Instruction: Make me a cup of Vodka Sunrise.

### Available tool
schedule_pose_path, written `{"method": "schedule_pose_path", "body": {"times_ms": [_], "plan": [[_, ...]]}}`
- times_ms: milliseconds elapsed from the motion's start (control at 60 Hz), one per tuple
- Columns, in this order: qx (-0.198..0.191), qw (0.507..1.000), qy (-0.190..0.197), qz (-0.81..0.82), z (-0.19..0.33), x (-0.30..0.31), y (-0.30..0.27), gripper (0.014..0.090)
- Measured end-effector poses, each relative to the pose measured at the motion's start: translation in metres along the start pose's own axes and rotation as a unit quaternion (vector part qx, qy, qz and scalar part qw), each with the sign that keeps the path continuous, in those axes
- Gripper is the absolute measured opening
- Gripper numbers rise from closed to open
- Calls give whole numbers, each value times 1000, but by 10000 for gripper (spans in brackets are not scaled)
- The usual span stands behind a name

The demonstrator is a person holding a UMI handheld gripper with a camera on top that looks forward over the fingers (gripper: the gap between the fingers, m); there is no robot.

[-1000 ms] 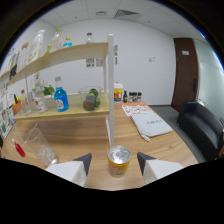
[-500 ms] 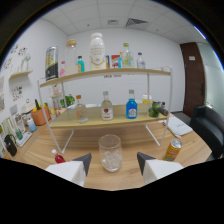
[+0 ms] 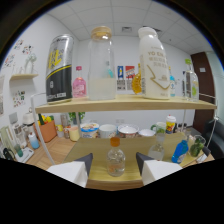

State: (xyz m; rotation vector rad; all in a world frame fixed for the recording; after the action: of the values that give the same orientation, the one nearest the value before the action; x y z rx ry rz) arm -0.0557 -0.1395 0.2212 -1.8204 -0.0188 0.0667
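Upper shelf [image 3: 125, 104] loaded with black can [image 3: 59, 69], clear jar [image 3: 102, 65], white bottle [image 3: 153, 64]. Lower down, small clear bottle with orange cap [image 3: 115, 157] standing between gripper [image 3: 114, 165] jaws, spread wide, gaps either side.

An office room with white walls, ceiling tiles [image 3: 125, 12], a dark door [image 3: 209, 75] and bottle-laden wooden shelving [image 3: 125, 105].
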Motion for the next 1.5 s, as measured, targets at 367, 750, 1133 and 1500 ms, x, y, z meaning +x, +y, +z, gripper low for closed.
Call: {"method": "schedule_pose_path", "body": {"times_ms": [367, 750, 1133, 1500], "plan": [[-48, 998, 25, -13, 39, 6, 24, 366], [-27, 1000, -6, -9, -25, -6, 8, 357], [-66, 998, -8, 8, -56, -13, 112, 354], [-131, 991, 17, 15, -12, -6, 185, 354]]}}
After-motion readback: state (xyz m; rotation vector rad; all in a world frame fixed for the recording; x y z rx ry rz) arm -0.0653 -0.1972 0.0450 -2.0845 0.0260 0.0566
